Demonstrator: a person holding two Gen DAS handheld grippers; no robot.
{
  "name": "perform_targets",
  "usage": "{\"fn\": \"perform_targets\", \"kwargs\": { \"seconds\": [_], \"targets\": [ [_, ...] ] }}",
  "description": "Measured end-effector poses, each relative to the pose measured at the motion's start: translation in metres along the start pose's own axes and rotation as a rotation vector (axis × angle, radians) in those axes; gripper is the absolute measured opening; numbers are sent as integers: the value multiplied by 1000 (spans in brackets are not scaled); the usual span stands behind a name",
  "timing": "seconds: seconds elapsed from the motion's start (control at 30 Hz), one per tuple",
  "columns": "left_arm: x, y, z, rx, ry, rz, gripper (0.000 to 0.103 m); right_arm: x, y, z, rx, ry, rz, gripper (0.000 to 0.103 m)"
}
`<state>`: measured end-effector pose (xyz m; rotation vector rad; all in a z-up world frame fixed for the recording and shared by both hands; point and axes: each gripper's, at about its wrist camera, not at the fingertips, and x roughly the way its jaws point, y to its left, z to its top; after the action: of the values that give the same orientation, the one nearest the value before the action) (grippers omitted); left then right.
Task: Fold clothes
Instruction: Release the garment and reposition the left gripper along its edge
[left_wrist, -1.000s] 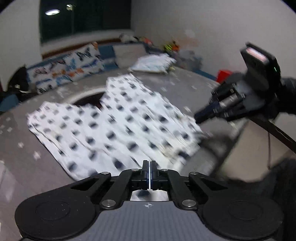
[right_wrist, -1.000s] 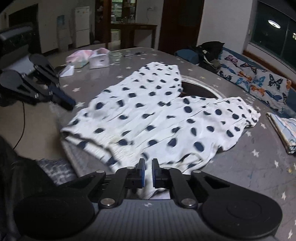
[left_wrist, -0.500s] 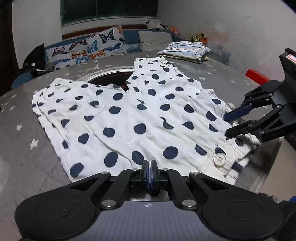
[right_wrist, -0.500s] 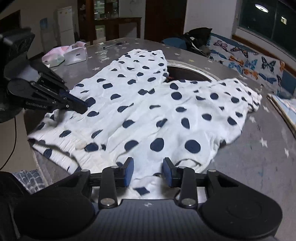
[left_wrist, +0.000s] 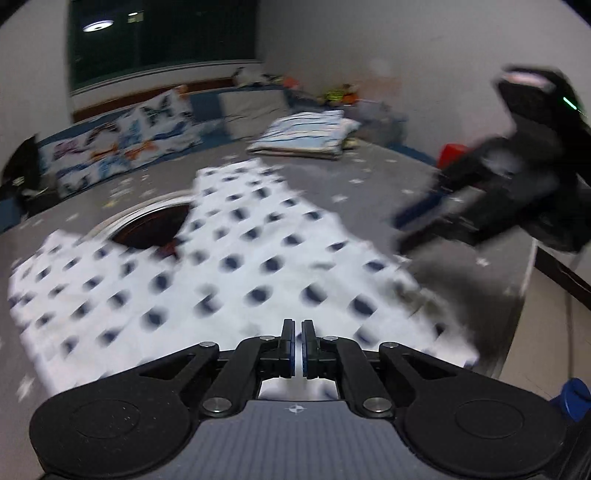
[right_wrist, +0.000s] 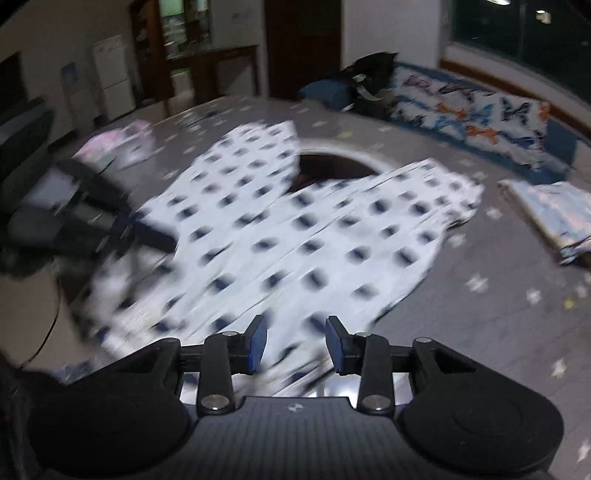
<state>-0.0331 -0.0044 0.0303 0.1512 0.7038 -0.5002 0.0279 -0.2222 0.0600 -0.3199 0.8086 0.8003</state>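
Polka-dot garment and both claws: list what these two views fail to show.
- Polka-dot garment: motion blur in both views smears the dots and hides seams and any button.
- Its near hem: the left claw covers it in the left view, so whether that nearly shut claw pinches cloth is unclear.
- Right claw: open; contact with the cloth cannot be told.
- Folded striped cloth: cut off by the right edge.

Polka-dot garment (left_wrist: 236, 266) blurred, edges perhaps indistinct.

One polka-dot garment (left_wrist: 236, 266) lies on one counter (left_wrist: 369, 192), with one folded striped cloth (left_wrist: 306, 134), one pink bundle (right_wrist: 110, 146), two hand-held grippers.
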Motion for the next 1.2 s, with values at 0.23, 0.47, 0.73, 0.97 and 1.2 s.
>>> {"fn": "perform_targets", "kwargs": {
  "seconds": [0.23, 0.47, 0.73, 0.97, 1.2],
  "targets": [
    [61, -25, 25, 46, 19, -119, 4, 33, -62, 45, 70, -35, -88, 34],
    [85, -41, 20, 61, 59, -220, 4, 97, -100, 81, 95, -15, -104, 34],
    [88, -34, 19, 32, 60, -269, 4, 163, -143, 98, 152, 26, -127, 34],
    [87, -28, 17, -1, 62, -306, 3, 177, -167, 115, 161, -20, -132, 35],
    [88, -25, 17, -20, 64, -325, 3, 197, -183, 138, 155, 1, -146, 35]
  ]
}}
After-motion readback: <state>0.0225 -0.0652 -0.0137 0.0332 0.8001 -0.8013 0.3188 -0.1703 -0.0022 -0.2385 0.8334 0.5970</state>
